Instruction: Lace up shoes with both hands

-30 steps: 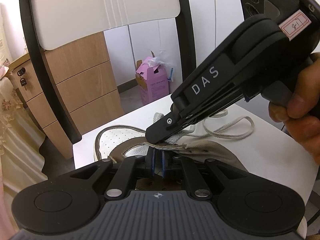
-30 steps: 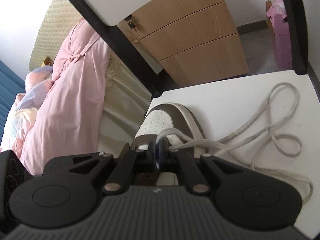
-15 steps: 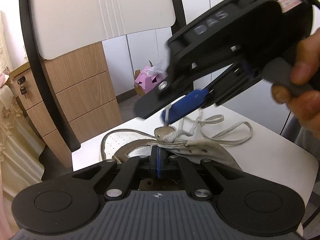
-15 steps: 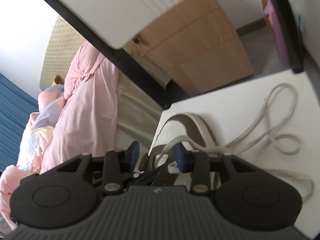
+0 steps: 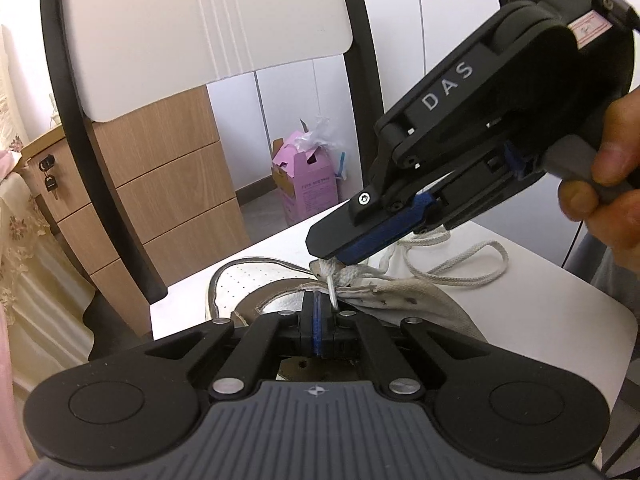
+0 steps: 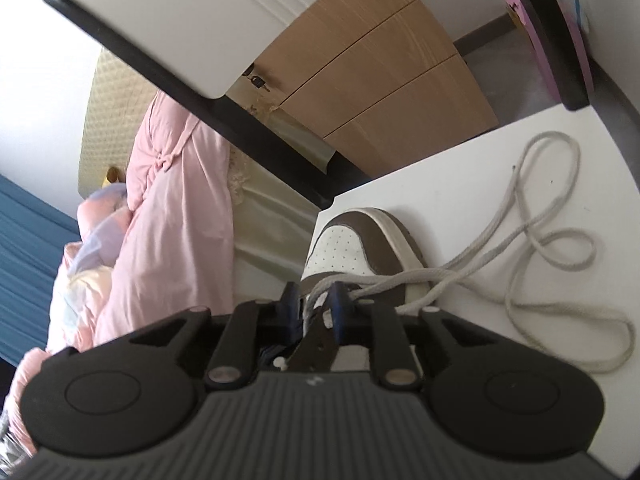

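A white and brown sneaker (image 5: 248,284) lies on a white chair seat (image 5: 540,312). My left gripper (image 5: 318,316) is shut on the edge of its eyelet flap. The right gripper (image 5: 334,256) comes down from the upper right, its tip just over the beige lace (image 5: 460,276) where it leaves the eyelets. In the right wrist view the right gripper (image 6: 314,300) stands slightly open, with lace strands running through the gap between its blue pads. The rest of the lace (image 6: 520,236) lies in loose loops on the seat (image 6: 440,184), right of the sneaker's toe (image 6: 344,248).
The chair's white backrest (image 5: 200,20) and black frame rise behind the shoe. A wooden drawer cabinet (image 5: 172,200) and a pink box (image 5: 306,184) stand on the floor beyond. Pink bedding (image 6: 160,220) lies left of the seat. A hand (image 5: 612,200) holds the right gripper.
The right gripper let go of the lace, opened wide and lifted, then came back down over the lace with a narrower gap. The left gripper has held the flap throughout.
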The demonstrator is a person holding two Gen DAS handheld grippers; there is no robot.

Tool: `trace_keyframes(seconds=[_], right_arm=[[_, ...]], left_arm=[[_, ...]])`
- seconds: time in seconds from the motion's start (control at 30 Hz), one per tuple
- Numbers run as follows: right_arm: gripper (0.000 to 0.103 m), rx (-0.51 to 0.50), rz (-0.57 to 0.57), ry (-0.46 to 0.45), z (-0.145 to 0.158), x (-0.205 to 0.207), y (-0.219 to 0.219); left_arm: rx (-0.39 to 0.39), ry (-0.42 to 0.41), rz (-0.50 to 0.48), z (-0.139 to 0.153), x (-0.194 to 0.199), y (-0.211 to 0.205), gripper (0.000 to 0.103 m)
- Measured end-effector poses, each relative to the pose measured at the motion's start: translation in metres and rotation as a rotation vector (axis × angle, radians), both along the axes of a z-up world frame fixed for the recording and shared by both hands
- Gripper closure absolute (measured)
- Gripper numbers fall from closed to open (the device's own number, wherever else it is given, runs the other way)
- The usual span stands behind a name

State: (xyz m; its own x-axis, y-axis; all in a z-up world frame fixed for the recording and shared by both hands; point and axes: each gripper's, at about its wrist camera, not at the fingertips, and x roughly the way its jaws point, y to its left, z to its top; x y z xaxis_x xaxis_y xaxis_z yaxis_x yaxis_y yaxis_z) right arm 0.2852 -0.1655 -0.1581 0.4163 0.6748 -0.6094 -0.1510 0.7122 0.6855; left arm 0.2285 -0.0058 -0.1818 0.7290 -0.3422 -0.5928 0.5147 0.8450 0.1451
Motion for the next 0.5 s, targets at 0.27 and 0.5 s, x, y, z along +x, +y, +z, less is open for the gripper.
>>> trace_keyframes(seconds=[0.27, 0.5], right_arm=[[0.083, 0.059, -0.037, 0.045, -0.009, 0.007, -0.004], [0.101, 0.103, -0.079, -0.009, -0.003, 0.009, -0.012]], left_arm=[[0.035, -0.023, -0.017, -0.001, -0.005, -0.006, 0.103], [0.009, -0.019, -0.003, 0.004, -0.005, 0.001, 0.102]])
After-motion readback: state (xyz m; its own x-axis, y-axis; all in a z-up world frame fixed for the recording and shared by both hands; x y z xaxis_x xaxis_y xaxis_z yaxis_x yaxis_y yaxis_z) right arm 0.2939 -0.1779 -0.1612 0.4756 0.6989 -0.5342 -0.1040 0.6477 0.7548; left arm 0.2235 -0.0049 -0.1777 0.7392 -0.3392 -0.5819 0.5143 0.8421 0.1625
